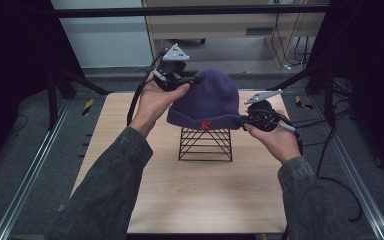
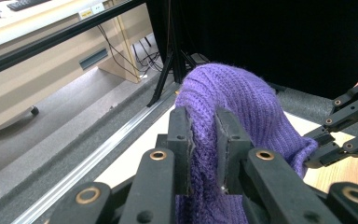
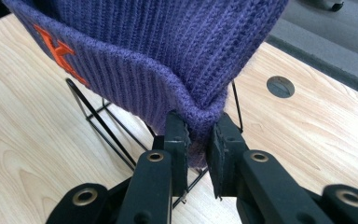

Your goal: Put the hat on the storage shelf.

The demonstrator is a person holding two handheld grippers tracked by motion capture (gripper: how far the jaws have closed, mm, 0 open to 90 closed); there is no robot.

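Both grippers are clamping the ribbed purple knit beanie (image 1: 207, 100): left gripper (image 2: 204, 140) pinching its crown, right gripper (image 3: 199, 140) gripping its folded cuff, above the black wire stand (image 1: 205, 145).

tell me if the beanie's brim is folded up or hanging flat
Folded up: the purple beanie has a doubled cuff along its lower edge, bearing the orange letter.

**Dim workshop around a pale table**

A light wooden tabletop (image 1: 200, 200) stands on grey carpeted floor (image 1: 25, 165) between aluminium rails (image 1: 25, 185). Beyond, a beige wooden cabinet (image 1: 230, 22), loose cables (image 1: 285, 47), black curtains (image 1: 10, 60) on both sides.
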